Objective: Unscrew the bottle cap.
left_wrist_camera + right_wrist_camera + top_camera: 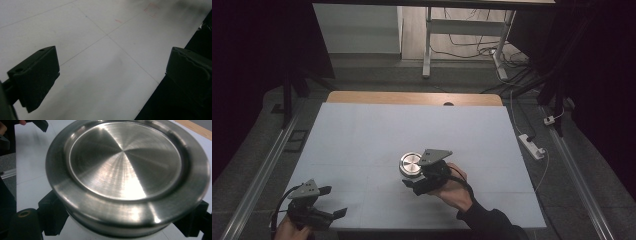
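Right jaws: closed in on the metal tin (127, 170) from both sides — one black jaw at its lower left, the other at its lower right, both against the wall under the lid's rim.
Right gripper (424, 172): mid-table, a hand behind it, the tin at its front end.
Tin: round, brushed steel, lid on; in the high view (410, 164) it sits near the middle of the white table (362, 130), a little toward the person. Whether it rests on the table or is just off it — cannot tell.
Left jaws: wide apart, nothing between them but bare table.
Left gripper (328, 200): down at the near left corner, well apart from the tin.
Progress: the grasp looks made; I judge the carry or the lid work is all yet to come.
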Available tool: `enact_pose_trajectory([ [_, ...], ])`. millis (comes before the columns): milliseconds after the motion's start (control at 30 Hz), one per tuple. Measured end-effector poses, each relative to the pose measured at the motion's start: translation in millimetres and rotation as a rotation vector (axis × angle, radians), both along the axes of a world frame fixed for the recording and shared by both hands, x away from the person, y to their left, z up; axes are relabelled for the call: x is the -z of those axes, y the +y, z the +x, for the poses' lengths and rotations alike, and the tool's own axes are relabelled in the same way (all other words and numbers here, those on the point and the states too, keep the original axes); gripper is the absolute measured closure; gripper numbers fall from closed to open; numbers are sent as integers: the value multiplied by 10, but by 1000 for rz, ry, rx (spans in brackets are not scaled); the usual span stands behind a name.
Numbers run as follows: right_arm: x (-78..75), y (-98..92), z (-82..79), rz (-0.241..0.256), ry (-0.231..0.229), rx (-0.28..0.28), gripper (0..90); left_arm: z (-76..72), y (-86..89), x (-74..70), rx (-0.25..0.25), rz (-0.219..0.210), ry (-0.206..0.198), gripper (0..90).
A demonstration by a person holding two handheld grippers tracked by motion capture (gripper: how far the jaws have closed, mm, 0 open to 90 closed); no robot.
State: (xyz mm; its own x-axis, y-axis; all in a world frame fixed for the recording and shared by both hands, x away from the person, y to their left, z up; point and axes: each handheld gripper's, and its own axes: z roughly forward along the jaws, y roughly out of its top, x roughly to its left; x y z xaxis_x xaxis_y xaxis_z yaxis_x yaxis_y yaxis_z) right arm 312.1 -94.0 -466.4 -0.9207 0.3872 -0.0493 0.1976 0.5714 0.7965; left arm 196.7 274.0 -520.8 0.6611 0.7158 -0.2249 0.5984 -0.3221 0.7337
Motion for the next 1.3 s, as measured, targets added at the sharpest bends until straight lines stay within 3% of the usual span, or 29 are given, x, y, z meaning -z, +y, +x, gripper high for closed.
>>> enact_pose_trajectory([
  [433,-32,-10,-14,13,-1,-1,152,154,-134,-112,98,-44,-77,0],
  [833,-42,-13,-15,17,-5,-5,152,350,-307,-198,106,-89,-77,0],
  [1100,-46,-20,-11,23,-3,-8,152,498,-478,-297,138,-78,-93,0],
  [1300,-55,-29,-11,24,-5,-9,153,618,-631,-419,174,-42,-119,0],
])
